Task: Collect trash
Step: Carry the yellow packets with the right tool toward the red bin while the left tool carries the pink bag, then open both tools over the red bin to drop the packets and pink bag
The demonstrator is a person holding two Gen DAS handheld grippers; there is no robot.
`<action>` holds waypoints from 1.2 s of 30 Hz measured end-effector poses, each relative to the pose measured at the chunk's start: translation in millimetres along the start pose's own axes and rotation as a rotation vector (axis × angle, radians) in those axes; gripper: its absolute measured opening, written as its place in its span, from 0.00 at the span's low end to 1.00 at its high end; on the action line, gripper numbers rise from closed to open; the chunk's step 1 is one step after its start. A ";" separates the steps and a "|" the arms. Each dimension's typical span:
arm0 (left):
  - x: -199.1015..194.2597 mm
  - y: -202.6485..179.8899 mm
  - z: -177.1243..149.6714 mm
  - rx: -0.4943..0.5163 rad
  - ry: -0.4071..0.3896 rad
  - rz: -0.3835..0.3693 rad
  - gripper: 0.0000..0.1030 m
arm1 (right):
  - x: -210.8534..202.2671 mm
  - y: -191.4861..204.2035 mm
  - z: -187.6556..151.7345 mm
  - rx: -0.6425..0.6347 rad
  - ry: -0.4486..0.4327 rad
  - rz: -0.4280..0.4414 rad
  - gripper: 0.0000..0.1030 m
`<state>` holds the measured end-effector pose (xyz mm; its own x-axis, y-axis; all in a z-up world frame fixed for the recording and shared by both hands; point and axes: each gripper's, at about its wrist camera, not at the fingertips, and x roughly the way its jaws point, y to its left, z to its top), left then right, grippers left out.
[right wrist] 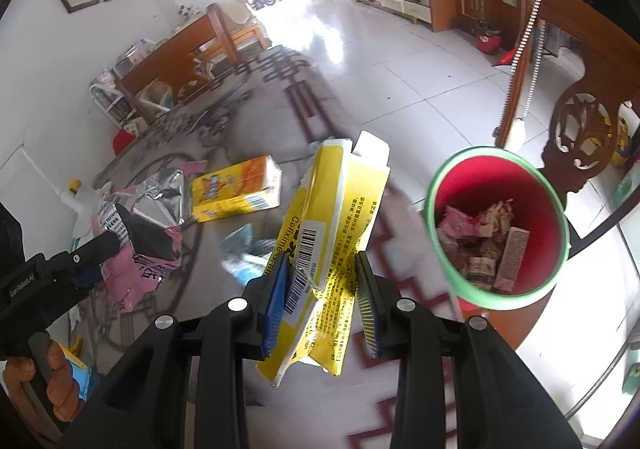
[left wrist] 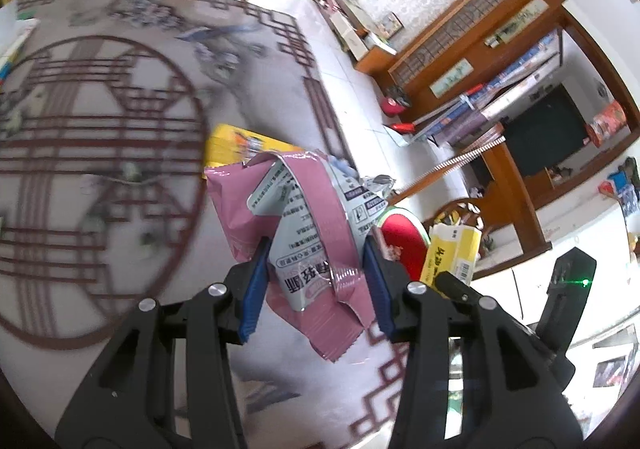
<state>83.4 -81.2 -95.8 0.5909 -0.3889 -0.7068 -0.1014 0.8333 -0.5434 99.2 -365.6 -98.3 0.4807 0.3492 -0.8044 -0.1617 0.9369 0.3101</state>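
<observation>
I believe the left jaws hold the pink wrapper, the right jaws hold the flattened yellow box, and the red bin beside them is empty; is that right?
Not quite: the red bin is not empty. The right wrist view shows crumpled paper and wrappers inside. The pink wrapper in the left jaws and the flattened yellow box in the right jaws are correct.

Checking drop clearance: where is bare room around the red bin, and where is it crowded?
Bare: white tiled floor beyond the patterned grey rug, left of the green-rimmed red bin. Crowded: rug patch holding the yellow carton and crumpled blue wrapper; bin's right side abuts the carved wooden chair.

The left hand-held gripper clamps a crumpled pink wrapper above the patterned rug.
</observation>
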 end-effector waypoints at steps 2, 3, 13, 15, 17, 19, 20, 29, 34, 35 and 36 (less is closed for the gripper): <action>13.6 -15.8 -1.0 0.021 0.020 -0.016 0.42 | -4.2 -13.4 2.0 0.015 -0.010 -0.011 0.31; 23.5 -26.0 -1.2 0.033 0.036 -0.026 0.42 | -5.3 -19.9 2.9 0.022 -0.013 -0.016 0.31; 114.8 -115.9 -6.2 0.159 0.168 -0.103 0.42 | -21.0 -121.8 6.2 0.157 -0.024 -0.117 0.32; 129.7 -131.9 -7.3 0.183 0.189 -0.113 0.42 | -22.8 -138.7 8.3 0.173 -0.026 -0.134 0.32; 144.0 -150.0 -8.9 0.216 0.207 -0.118 0.42 | -23.9 -151.7 10.6 0.185 -0.029 -0.142 0.32; 156.9 -165.2 -8.0 0.246 0.220 -0.121 0.42 | -22.9 -163.3 15.1 0.196 -0.034 -0.151 0.33; 160.0 -169.0 -7.7 0.253 0.224 -0.120 0.42 | -21.9 -168.0 17.0 0.200 -0.035 -0.156 0.33; 175.3 -187.0 -7.6 0.326 0.217 -0.107 0.89 | -16.2 -197.1 30.7 0.273 -0.101 -0.223 0.82; 149.3 -158.2 18.7 0.398 0.161 -0.053 0.95 | -9.8 -200.0 33.0 0.308 -0.072 -0.179 0.82; 143.5 -148.8 27.0 0.418 0.144 -0.027 0.95 | -8.0 -198.2 33.0 0.308 -0.068 -0.168 0.82; 139.4 -140.6 34.8 0.436 0.138 -0.003 0.95 | -5.8 -196.0 32.5 0.307 -0.061 -0.156 0.82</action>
<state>207.8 -238.9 -102.3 0.4757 -0.4158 -0.7751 0.2644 0.9081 -0.3249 156.1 -551.9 -137.9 0.5317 0.1921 -0.8249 0.1799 0.9261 0.3316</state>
